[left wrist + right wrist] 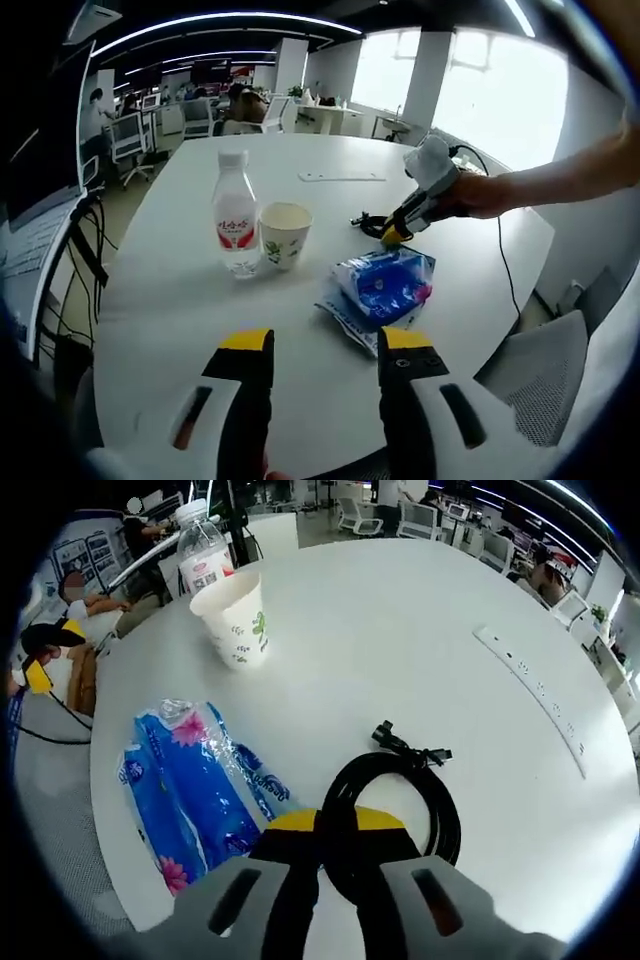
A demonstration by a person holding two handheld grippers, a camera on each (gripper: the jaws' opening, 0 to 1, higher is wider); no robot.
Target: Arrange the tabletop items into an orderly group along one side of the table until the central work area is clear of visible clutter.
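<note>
Jaws around coiled cable [400, 800], plug end forward.

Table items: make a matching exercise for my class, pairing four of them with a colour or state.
Things:
1. bottle
2. cup
3. tissue pack
4. cable

Descriptions:
A. black, coiled, held in the right gripper
B. blue, lying flat
C. clear, red label, white cap
D. white paper, leaf print, open top

Pairs: 1-C, 2-D, 3-B, 4-A
</note>
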